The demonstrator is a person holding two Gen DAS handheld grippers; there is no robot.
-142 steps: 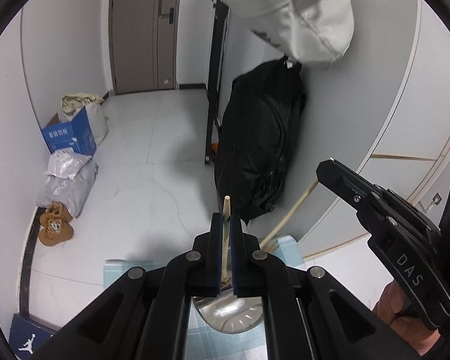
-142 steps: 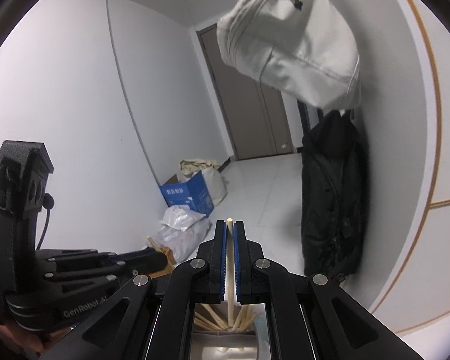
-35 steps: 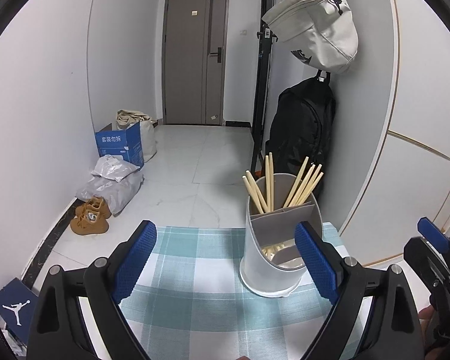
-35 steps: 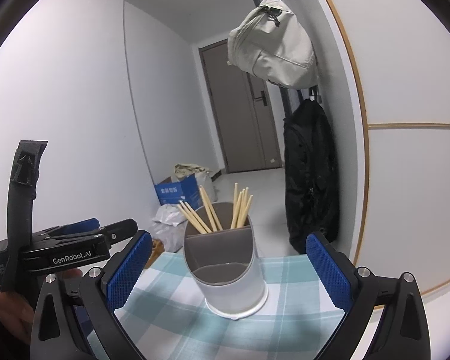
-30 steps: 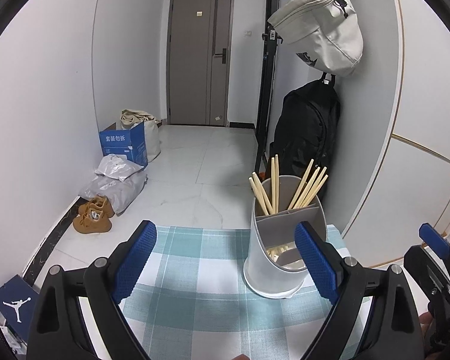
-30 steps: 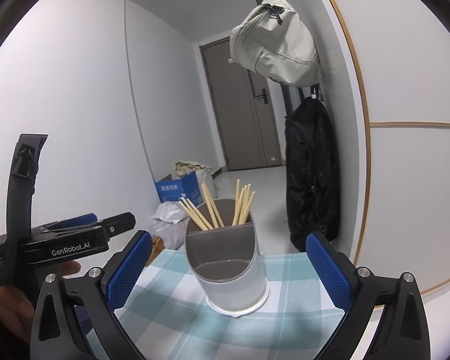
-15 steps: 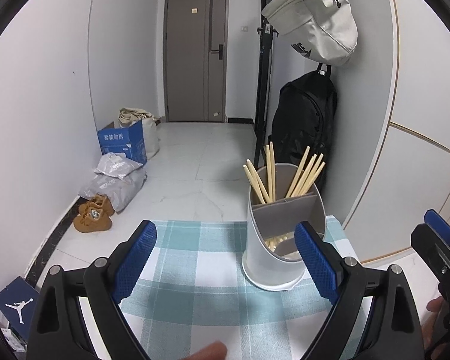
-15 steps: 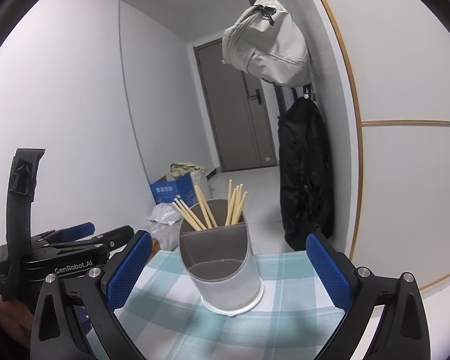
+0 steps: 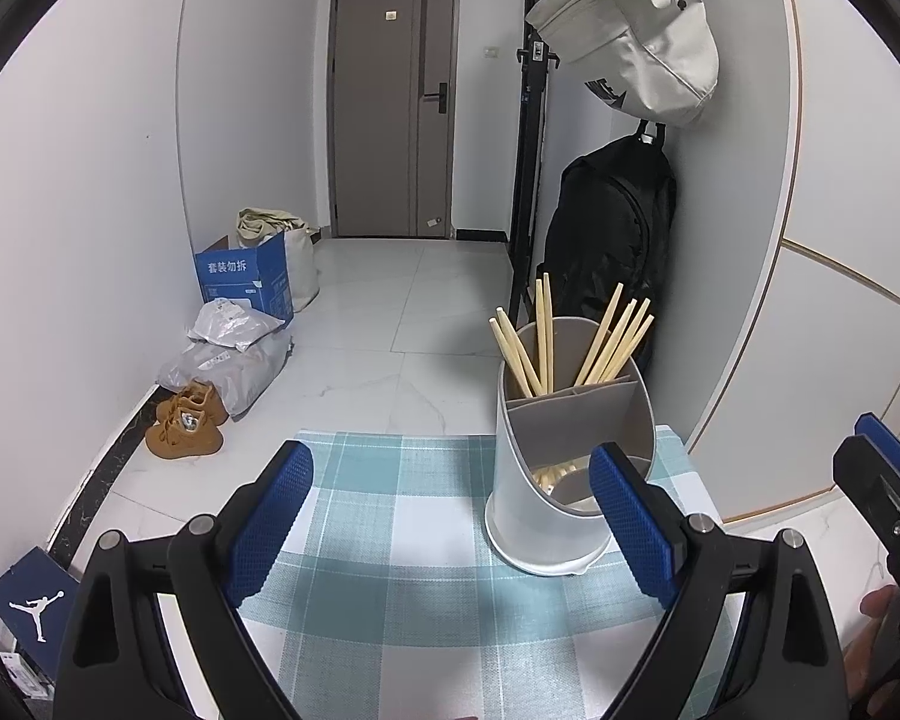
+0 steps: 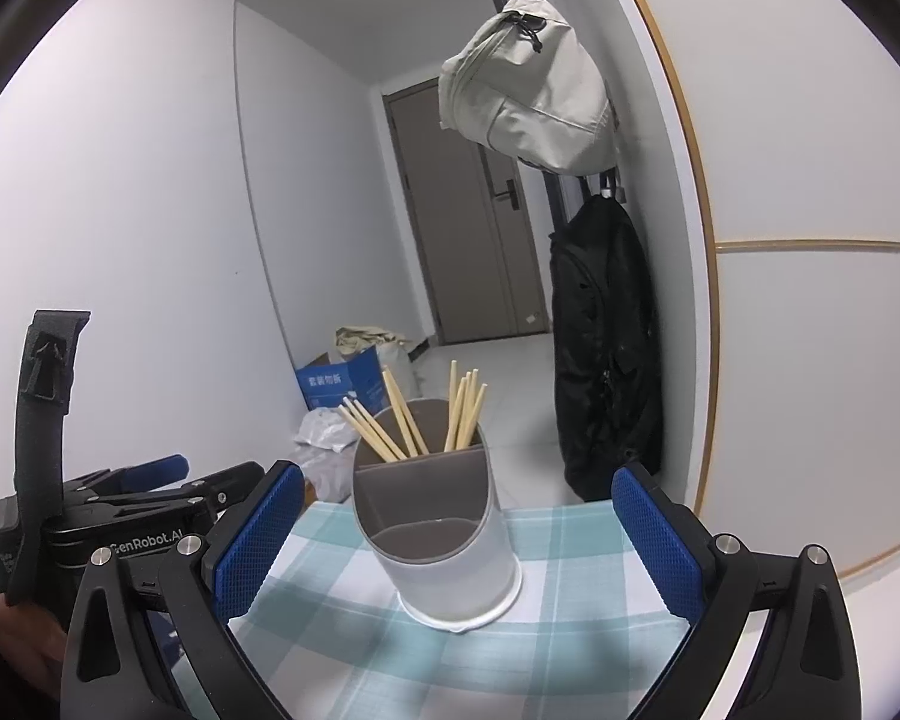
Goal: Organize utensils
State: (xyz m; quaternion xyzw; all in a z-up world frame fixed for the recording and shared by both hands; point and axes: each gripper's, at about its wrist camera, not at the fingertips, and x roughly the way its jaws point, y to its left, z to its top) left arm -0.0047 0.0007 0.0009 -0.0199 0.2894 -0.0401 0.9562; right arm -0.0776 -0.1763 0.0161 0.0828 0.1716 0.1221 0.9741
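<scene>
Left gripper (image 9: 450, 516) fingers spread wide, nothing between the blue pads, hovering low over the checked cloth (image 9: 390, 546) on the worktop; right gripper (image 10: 459, 531) fingers also released and wide apart, empty. Grey utensil holder (image 9: 561, 480) stands upright on the cloth, toward the right side in the left wrist view, just in front of the left gripper's right finger (image 9: 630, 516); in the right wrist view the same holder (image 10: 444, 552) sits roughly centred between the two blue pads but beyond them, not touched. Chopsticks (image 9: 570, 336) all stand in the holder's rear compartment, leaning outward in two loose bunches; front lower compartment shows a few stick ends in the left view, contents otherwise unclear. Left gripper body visible at the left edge of the right view, held by a hand (image 10: 24, 642). Behind: white bag (image 9: 636, 42) and black backpack (image 9: 612, 246) hanging on the wall, blue box (image 9: 243, 276), brown shoes (image 9: 186, 420) on the floor
</scene>
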